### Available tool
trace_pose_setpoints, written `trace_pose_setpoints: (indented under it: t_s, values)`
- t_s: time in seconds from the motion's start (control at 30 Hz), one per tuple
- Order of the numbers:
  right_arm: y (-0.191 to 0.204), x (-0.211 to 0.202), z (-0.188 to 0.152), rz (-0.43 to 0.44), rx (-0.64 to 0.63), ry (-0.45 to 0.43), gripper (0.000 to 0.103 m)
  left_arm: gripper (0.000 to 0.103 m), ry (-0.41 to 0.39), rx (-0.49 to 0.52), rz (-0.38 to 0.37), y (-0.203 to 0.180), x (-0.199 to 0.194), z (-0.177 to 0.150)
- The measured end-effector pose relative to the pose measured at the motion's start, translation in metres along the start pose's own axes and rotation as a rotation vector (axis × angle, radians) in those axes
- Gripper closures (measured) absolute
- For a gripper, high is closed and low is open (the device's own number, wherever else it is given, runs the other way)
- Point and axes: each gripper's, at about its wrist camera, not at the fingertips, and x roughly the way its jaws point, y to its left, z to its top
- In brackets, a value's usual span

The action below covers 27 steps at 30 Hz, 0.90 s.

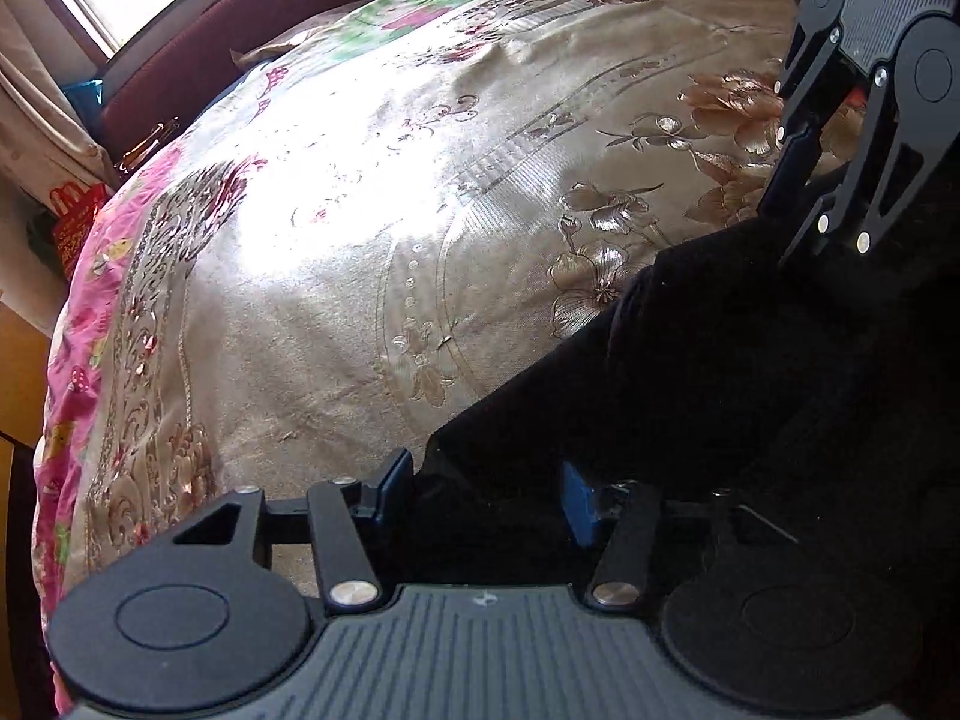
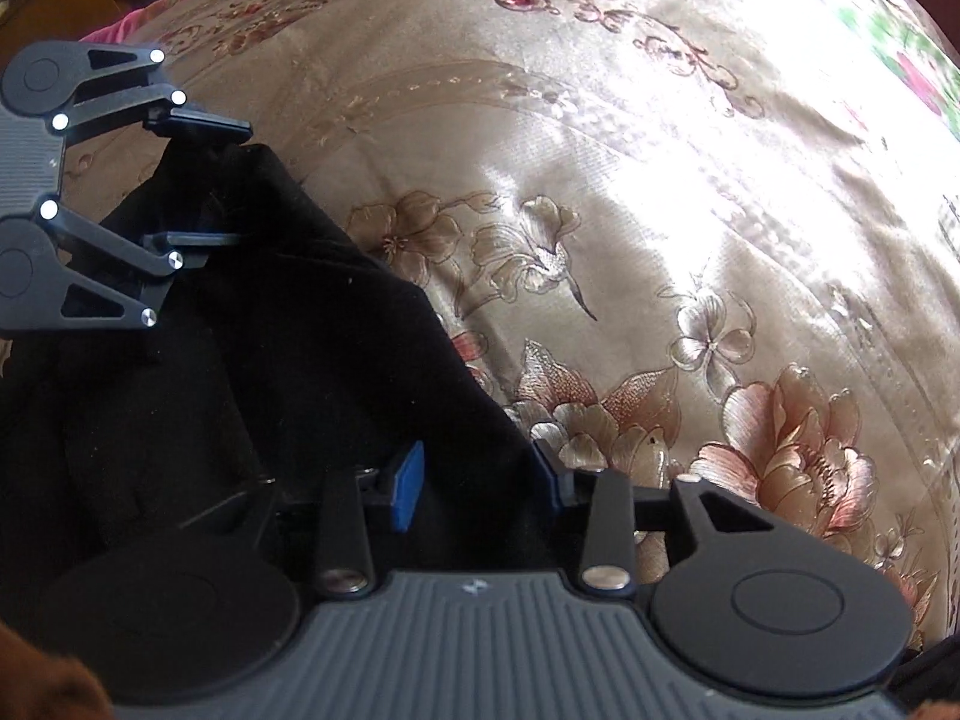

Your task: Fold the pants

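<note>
**Inspector:** While both tools hang over the bed, which step do you report?

**Operator:** A fold being laid down, by my judgement. The black pants lie on the floral bedspread, bunched at the near side. My left gripper stands partly spread, with the cloth edge lying between its blue pads; I see no pinch on it. My right gripper is likewise partly spread, straddling the pants' edge, pads clear of the cloth as far as I can tell.

**Inspector:** Is the fold finished?

**Operator:** I judge not. The cloth rises in a peak under the left gripper as seen from the right wrist, and the layers are too dark to count.

**Inspector:** Next move?

**Operator:** Likely to lift both grippers clear without dragging cloth, then take a fresh hold on an edge for the following fold. Snagging is the risk.
</note>
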Motion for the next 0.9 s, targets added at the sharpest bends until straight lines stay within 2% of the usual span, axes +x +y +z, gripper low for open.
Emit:
trace_pose_setpoints:
  t_s: [0.07, 0.1, 0.13, 0.17, 0.27, 0.37, 0.47, 0.57, 0.63, 0.73, 0.87, 0.9]
  values:
    - [-0.001, -0.005, -0.005, 0.005, 0.005, 0.002, 0.077, 0.064, 0.018, 0.014, 0.04, -0.003, 0.001, 0.0]
    - [0.001, -0.007, -0.005, 0.012, 0.008, 0.005, 0.09, 0.067, 0.024, 0.022, 0.045, -0.003, 0.0, 0.0]
    - [0.001, -0.008, -0.006, 0.017, 0.013, 0.01, 0.097, 0.074, 0.023, 0.022, 0.04, -0.003, -0.002, 0.0]
    - [0.002, -0.011, -0.006, 0.014, 0.012, 0.006, 0.098, 0.081, 0.023, 0.021, 0.041, -0.002, -0.005, 0.001]
    - [0.007, -0.036, -0.012, -0.015, 0.002, -0.053, 0.1, 0.081, -0.012, 0.005, 0.057, -0.001, -0.026, 0.001]
    - [0.014, -0.071, -0.023, -0.005, 0.024, -0.114, 0.1, 0.081, -0.059, -0.003, 0.076, -0.004, -0.059, -0.006]
    - [0.035, -0.11, -0.042, 0.015, 0.028, -0.159, 0.1, 0.081, -0.111, 0.01, 0.08, -0.019, -0.11, -0.021]
    - [0.067, -0.143, -0.064, 0.048, 0.016, -0.179, 0.1, 0.081, -0.137, -0.002, 0.05, -0.043, -0.162, -0.043]
    - [0.096, -0.156, -0.084, 0.091, 0.014, -0.17, 0.1, 0.081, -0.134, -0.052, 0.006, -0.061, -0.192, -0.062]
    - [0.135, -0.158, -0.123, 0.15, 0.019, -0.11, 0.1, 0.081, -0.106, -0.133, -0.032, -0.088, -0.217, -0.094]
    - [0.173, -0.125, -0.172, 0.298, 0.088, 0.014, 0.102, 0.081, 0.004, -0.248, -0.039, -0.119, -0.211, -0.142]
    - [0.187, -0.117, -0.182, 0.269, 0.05, 0.023, 0.102, 0.081, 0.03, -0.273, -0.018, -0.127, -0.207, -0.156]
